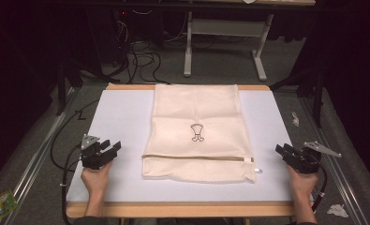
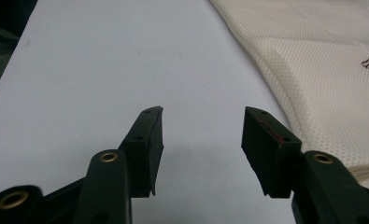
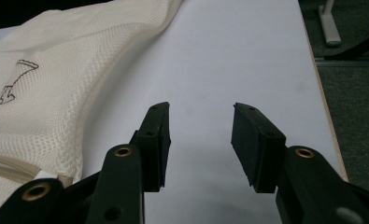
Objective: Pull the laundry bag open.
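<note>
Dark room w/ cables on the floor behind; white-topped desk (image 1: 122,117) w/ wood edge. Cream mesh laundry bag (image 1: 196,126) lies flat mid-desk, zipper end toward the person, small dark logo on top. Left hand-held gripper (image 1: 111,149) sits just left of the bag, jaws spread, nothing btwn them. Right hand-held gripper (image 1: 282,151) at the desk's right edge, also spread & empty, apart from the bag.

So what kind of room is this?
Probably a lab or workshop for recording handwork: a white-topped table holds just a mesh laundry bag, with tangled cables on the floor and dark surroundings.
</note>
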`<action>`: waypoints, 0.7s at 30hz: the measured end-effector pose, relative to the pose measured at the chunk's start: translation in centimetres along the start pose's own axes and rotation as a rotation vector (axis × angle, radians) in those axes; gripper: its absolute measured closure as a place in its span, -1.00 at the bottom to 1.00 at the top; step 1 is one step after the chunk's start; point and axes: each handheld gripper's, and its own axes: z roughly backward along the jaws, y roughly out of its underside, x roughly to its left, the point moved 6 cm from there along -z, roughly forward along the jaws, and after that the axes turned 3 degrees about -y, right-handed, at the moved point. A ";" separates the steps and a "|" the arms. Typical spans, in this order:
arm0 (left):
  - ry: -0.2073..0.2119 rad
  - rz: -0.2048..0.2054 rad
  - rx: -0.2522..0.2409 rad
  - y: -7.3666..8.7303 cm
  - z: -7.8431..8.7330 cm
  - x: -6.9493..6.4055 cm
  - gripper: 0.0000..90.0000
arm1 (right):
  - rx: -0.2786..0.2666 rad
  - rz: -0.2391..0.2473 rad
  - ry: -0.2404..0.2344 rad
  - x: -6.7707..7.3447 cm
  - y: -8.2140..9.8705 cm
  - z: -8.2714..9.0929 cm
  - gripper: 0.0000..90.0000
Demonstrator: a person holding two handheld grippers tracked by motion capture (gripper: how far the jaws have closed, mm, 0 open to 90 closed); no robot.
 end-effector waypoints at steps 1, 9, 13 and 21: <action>0.000 0.000 0.000 0.0 0.0 0.0 0.08 | 0.000 0.000 0.000 0.0 0.0 0.0 0.29; -0.010 -0.010 0.003 0.0 -0.9 -0.1 0.07 | 0.027 0.035 0.024 0.6 -0.2 -1.0 0.29; -0.023 -0.013 0.002 0.0 -1.2 0.0 0.07 | 0.037 0.056 0.040 0.7 -0.3 -1.2 0.29; -0.039 -0.015 0.002 0.1 -1.9 0.0 0.06 | 0.046 0.080 0.068 0.9 -0.5 -1.4 0.28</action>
